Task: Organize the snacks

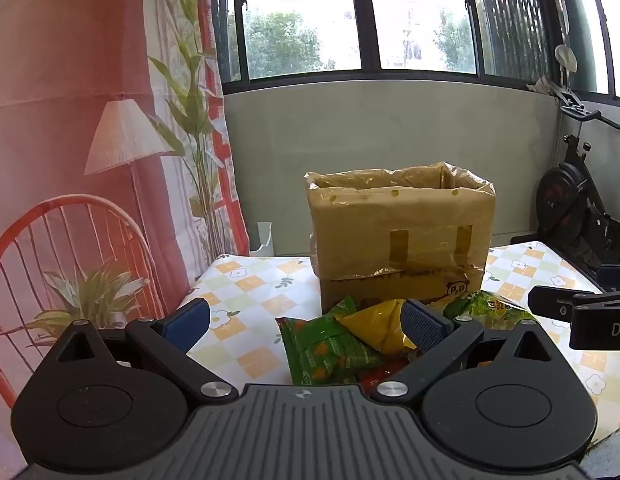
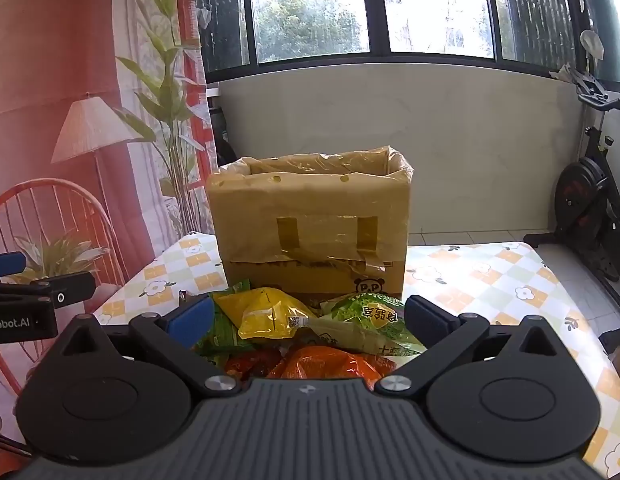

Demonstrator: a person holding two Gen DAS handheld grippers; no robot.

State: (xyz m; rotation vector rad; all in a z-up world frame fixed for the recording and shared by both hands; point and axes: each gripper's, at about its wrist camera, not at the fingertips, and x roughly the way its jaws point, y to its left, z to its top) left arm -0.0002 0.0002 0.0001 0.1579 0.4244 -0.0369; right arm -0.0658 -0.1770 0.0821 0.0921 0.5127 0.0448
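A pile of snack packets lies on the table in front of an open cardboard box (image 1: 402, 236) (image 2: 314, 224) lined with clear plastic. In the pile I see a yellow packet (image 1: 380, 326) (image 2: 267, 314), a green packet (image 1: 330, 354), a second green packet (image 1: 488, 308) (image 2: 368, 314) and an orange packet (image 2: 330, 362). My left gripper (image 1: 305, 322) is open and empty, hovering above the near left of the pile. My right gripper (image 2: 307, 320) is open and empty, just above the pile's middle.
The table (image 1: 245, 280) (image 2: 510, 280) has a checked floral cloth. A printed curtain (image 1: 69, 120) hangs at the left. An exercise bike (image 1: 578, 208) (image 2: 590, 200) stands at the right. A low wall and windows (image 2: 390, 20) are behind the box.
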